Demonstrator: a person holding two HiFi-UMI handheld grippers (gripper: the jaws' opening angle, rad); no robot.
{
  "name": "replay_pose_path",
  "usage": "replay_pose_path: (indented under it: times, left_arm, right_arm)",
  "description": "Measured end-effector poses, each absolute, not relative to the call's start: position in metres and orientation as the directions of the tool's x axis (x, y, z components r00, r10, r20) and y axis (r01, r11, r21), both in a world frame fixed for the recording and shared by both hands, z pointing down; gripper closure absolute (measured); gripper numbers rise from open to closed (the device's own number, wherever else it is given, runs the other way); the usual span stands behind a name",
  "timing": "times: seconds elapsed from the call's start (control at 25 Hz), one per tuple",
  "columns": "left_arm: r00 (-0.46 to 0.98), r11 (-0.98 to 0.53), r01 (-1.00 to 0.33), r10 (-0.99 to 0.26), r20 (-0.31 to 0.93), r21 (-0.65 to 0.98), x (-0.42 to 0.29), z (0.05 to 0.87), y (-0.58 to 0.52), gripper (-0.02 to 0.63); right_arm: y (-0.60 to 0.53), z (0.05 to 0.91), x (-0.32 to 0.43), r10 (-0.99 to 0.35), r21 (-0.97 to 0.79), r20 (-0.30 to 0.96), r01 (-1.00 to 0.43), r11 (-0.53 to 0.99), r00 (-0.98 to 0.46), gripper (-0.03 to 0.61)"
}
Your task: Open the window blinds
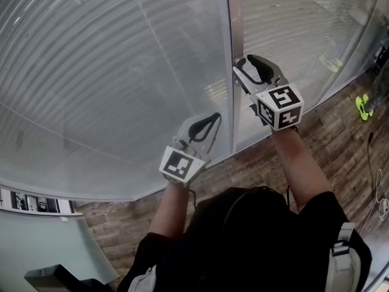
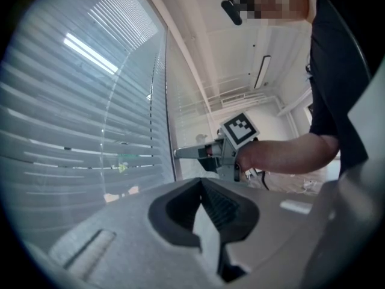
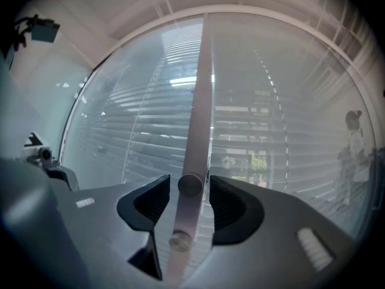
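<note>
Now blinds point(image 1: 109, 72): pale horiz slats, partly see-through; R tool point(image 3: 187, 192) open round knob point(image 3: 190, 185), L tool point(image 2: 202, 182) closed, empty.

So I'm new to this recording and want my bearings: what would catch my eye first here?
The slatted blinds behind glass fill the whole upper scene. At the centre, the right gripper has its jaws apart either side of a round knob on the vertical frame post, not pressing it. Lower left, the left gripper hovers by the glass, jaws together and empty.
</note>
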State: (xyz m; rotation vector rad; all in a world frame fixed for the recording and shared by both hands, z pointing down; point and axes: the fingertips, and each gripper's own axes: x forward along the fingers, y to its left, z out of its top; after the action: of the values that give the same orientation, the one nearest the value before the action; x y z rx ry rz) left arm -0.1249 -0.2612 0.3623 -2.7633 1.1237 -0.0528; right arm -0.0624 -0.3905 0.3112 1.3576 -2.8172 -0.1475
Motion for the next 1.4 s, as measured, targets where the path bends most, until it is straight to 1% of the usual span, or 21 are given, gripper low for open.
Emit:
replay_pose_path:
  times: [0.12,0.28,0.4,0.52,0.64,0.68,0.76,0.84,0.92,1.2,1.4]
  left_arm:
    - [0.716,-0.705,-0.692,-0.697,-0.027,-0.155,-0.124,0.363,-0.262,0.609]
    - [0.716,-0.705,-0.692,-0.697,-0.026,-0.158,-0.123,0.362,-0.263,0.609]
    - [0.722,-0.71,-0.686,-0.691,-0.034,-0.161,-0.122,0.362,-0.261,0.609]
    - [0.722,-0.709,-0.686,-0.69,-0.037,-0.164,-0.125,0.363,-0.262,0.609]
    - [0.719,-0.706,-0.689,-0.694,-0.035,-0.163,-0.127,0.364,-0.261,0.609]
    - [0.719,-0.705,-0.69,-0.694,-0.036,-0.163,-0.127,0.363,-0.261,0.609]
    - [0.718,-0.704,-0.691,-0.695,-0.04,-0.164,-0.128,0.36,-0.261,0.609]
    - [0.717,-0.703,-0.692,-0.695,-0.045,-0.163,-0.129,0.358,-0.262,0.609]
    - [0.716,-0.701,-0.693,-0.696,-0.048,-0.165,-0.13,0.358,-0.263,0.609]
    - [0.715,-0.702,-0.694,-0.697,-0.044,-0.161,-0.134,0.361,-0.261,0.609]
    - [0.719,-0.706,-0.69,-0.694,-0.042,-0.16,-0.132,0.361,-0.262,0.609]
  right_arm:
    - [-0.387,0.311,-0.063,-0.792,0.305,0.017,-0.751,0.586,-0.611,0.362]
    - [-0.385,0.305,-0.066,-0.813,0.619,0.091,-0.607,0.498,-0.574,0.36]
    - [-0.384,0.31,-0.069,-0.822,0.756,0.131,-0.481,0.444,-0.554,0.36]
    - [-0.387,0.315,-0.074,-0.836,0.847,0.145,-0.371,0.381,-0.529,0.36]
    - [-0.387,0.321,-0.077,-0.844,0.891,0.154,-0.298,0.344,-0.514,0.37]
    - [-0.386,0.321,-0.078,-0.846,0.899,0.153,-0.283,0.333,-0.511,0.385]
    - [-0.385,0.32,-0.079,-0.851,0.912,0.141,-0.267,0.31,-0.507,0.402]
    - [-0.386,0.318,-0.08,-0.855,0.921,0.128,-0.26,0.29,-0.502,0.434]
    - [-0.388,0.318,-0.08,-0.858,0.926,0.124,-0.251,0.28,-0.499,0.445]
    - [-0.383,0.316,-0.081,-0.858,0.917,0.114,-0.279,0.285,-0.501,0.449]
    - [-0.384,0.315,-0.08,-0.853,0.882,0.118,-0.34,0.325,-0.508,0.449]
